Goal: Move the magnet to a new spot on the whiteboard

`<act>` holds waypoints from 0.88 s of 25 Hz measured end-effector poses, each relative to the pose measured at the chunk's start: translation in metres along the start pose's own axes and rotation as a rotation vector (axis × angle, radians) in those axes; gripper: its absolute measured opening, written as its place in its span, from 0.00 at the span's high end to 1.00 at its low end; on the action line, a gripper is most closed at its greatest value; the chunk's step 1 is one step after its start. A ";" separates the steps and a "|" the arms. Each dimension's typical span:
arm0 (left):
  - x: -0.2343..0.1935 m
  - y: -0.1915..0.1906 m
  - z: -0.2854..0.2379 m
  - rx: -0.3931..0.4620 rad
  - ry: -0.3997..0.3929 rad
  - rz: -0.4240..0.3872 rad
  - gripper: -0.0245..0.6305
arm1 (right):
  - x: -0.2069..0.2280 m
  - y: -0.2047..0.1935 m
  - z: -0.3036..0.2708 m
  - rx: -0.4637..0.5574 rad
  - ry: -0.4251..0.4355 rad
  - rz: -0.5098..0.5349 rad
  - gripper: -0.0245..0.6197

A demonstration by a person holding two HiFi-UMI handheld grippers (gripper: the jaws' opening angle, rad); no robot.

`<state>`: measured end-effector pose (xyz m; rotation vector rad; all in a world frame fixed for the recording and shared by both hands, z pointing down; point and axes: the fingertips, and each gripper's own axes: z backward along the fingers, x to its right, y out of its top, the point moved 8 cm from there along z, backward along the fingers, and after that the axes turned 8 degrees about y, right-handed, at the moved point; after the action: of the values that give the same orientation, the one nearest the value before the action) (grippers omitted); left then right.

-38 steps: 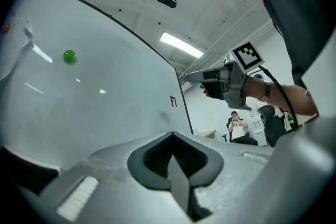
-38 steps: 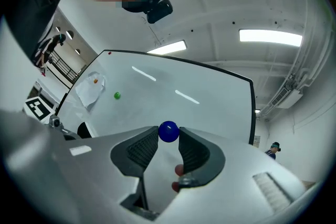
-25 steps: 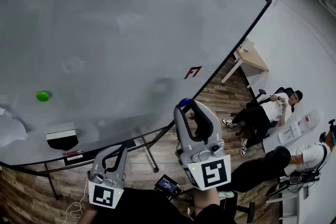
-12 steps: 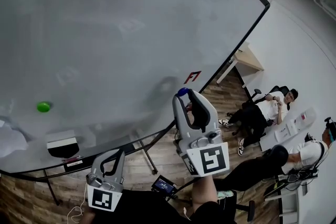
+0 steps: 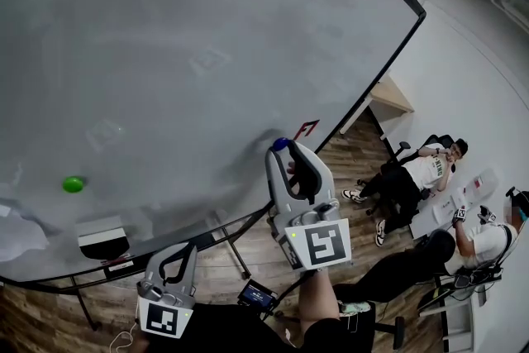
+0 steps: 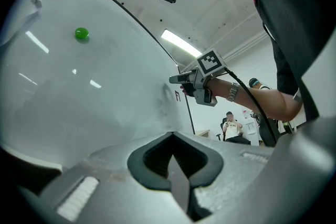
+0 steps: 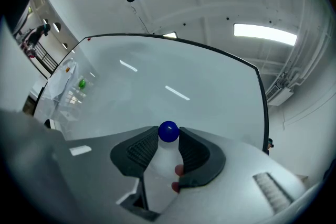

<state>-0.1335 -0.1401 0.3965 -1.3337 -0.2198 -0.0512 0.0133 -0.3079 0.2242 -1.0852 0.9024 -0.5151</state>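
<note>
Office-like workroom, large whiteboard [image 5: 165, 54], small desk [image 5: 392, 96], seated people [image 5: 420, 174], wood-plank floor [image 5: 248, 237]

The right gripper [image 5: 283, 150], lower centre of the head view, and the left gripper [image 5: 189, 247], lower left, are pale grey shells with black ribbed pads [image 7: 137, 150], each carrying a black-and-white marker cube [image 5: 318, 242]. The person wears a black top [image 6: 286, 18] and a metal wristwatch [image 6: 233, 93].

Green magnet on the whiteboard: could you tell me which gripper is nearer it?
Left. The left gripper hangs below and right of the green magnet; the right gripper, gripping a blue magnet, is farther right.
</note>
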 end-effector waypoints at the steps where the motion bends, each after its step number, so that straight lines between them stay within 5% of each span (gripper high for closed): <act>1: -0.001 -0.001 0.000 0.000 -0.002 0.001 0.96 | 0.000 -0.002 -0.002 -0.005 -0.002 -0.003 0.76; 22: -0.009 -0.004 -0.005 -0.001 -0.037 0.008 0.96 | 0.000 -0.023 -0.016 -0.075 -0.007 -0.031 0.76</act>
<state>-0.1423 -0.1467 0.3976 -1.3371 -0.2457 -0.0199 0.0019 -0.3255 0.2422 -1.1694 0.9058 -0.5063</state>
